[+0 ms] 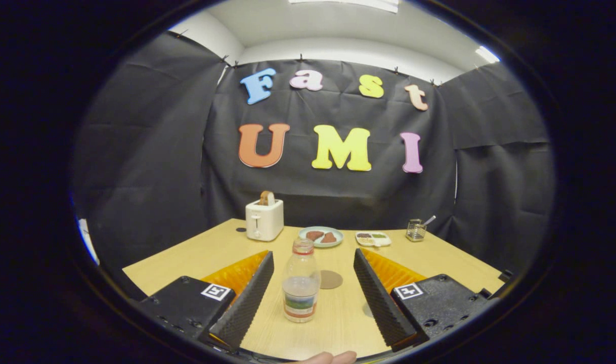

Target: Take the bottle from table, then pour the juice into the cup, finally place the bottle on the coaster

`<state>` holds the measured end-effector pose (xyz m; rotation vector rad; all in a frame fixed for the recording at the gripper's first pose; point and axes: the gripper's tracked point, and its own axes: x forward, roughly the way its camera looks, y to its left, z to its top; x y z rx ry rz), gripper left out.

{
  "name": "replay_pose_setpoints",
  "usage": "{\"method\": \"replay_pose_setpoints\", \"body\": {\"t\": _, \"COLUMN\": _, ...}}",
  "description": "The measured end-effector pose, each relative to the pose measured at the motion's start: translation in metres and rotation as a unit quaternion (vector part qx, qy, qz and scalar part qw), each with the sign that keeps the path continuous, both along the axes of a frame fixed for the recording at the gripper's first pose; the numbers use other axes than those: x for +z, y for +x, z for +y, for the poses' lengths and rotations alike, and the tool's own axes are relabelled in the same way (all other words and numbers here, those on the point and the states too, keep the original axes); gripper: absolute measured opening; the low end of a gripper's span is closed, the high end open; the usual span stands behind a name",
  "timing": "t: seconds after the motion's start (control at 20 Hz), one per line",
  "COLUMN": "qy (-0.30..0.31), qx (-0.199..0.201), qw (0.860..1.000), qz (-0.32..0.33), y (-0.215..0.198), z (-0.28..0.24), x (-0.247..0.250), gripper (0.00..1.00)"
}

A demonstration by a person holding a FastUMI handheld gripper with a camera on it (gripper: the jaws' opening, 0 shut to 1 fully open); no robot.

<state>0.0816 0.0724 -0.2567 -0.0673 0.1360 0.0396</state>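
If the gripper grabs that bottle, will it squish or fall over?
The bottle looks like thin clear plastic, so it may dent a little under the open gripper. It seems under half full, so probably light. Being tall and narrow, a push near its cap could tip it.

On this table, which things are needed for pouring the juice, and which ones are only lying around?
Needed for the job:
- bottle, upright between the open fingers of the gripper, untouched
- coaster, just beyond the bottle

Just lying about:
- toaster with a bread slice
- plate of food
- small tray
- glass holding a utensil
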Motion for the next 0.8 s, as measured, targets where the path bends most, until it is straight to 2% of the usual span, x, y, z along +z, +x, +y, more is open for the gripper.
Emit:
{"method": "replay_pose_setpoints", "body": {"t": 0.45, "qy": -0.013, "qx": -0.032, "qw": 0.999, "qz": 0.01, "y": 0.022, "z": 0.009, "x": -0.061, "gripper": 1.0}}
{"method": "replay_pose_setpoints", "body": {"t": 0.8, "qy": 0.01, "qx": -0.042, "qw": 0.999, "qz": 0.003, "y": 0.037, "z": 0.018, "x": -0.087, "gripper": 1.0}}
